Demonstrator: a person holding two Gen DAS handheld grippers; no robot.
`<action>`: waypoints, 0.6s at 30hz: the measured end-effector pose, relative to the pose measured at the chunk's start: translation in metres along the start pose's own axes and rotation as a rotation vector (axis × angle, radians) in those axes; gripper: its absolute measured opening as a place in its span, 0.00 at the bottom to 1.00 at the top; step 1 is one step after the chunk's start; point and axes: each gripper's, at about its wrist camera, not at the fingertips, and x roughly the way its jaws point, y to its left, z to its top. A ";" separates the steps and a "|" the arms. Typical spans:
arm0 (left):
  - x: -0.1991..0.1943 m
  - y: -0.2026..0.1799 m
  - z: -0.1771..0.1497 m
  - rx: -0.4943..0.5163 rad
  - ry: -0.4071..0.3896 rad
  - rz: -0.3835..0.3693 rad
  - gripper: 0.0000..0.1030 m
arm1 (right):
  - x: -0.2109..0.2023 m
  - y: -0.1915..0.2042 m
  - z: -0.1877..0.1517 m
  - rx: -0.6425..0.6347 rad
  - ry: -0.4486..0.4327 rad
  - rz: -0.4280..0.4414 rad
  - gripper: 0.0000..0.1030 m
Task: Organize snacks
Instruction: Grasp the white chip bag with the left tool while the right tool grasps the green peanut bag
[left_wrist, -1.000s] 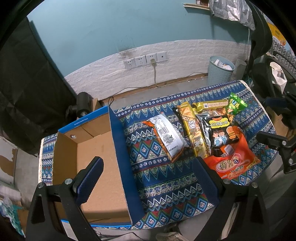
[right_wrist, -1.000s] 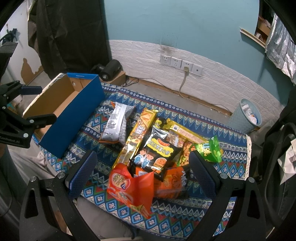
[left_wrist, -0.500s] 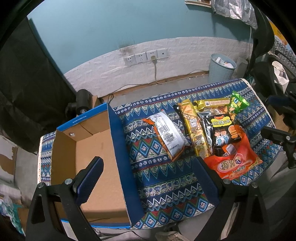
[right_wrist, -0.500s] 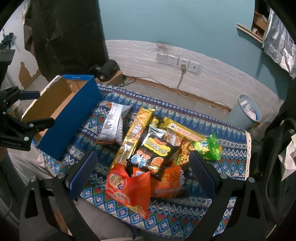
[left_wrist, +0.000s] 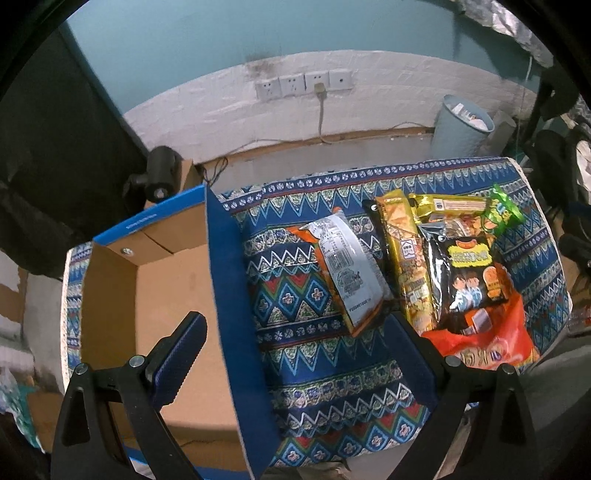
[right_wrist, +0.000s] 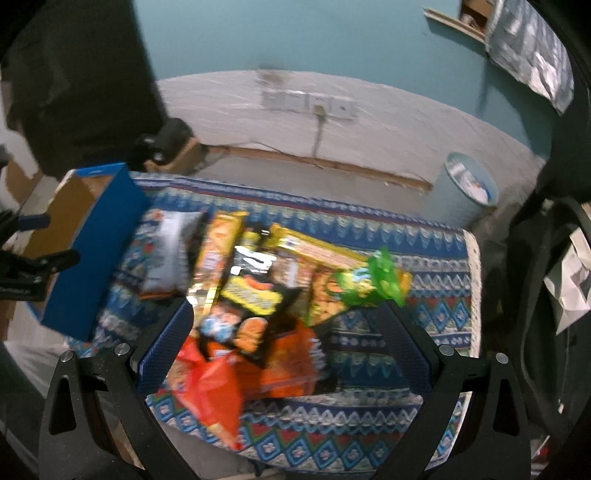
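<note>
A lived-in room of a home: a teal wall (left_wrist: 229, 44) with a white brick-pattern lower band carries a row of wall sockets (left_wrist: 303, 85). Below the sockets stands a counter under a patterned blue cloth (left_wrist: 314, 373); right of them, a pale blue wastebasket (left_wrist: 460, 133) sits on the floor.

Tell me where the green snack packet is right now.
The green snack packet lies at the far right end of the snack pile on the patterned cloth, beside the long yellow packet, near the blue bin.
</note>
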 end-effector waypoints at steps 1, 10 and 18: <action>0.003 -0.001 0.002 -0.001 0.004 0.002 0.95 | 0.005 -0.008 0.002 0.017 0.009 -0.015 0.95; 0.042 -0.008 0.030 -0.046 0.058 -0.003 0.95 | 0.058 -0.065 0.006 0.216 0.142 -0.081 0.95; 0.090 -0.010 0.049 -0.096 0.123 0.004 0.95 | 0.106 -0.092 0.000 0.352 0.241 -0.079 0.95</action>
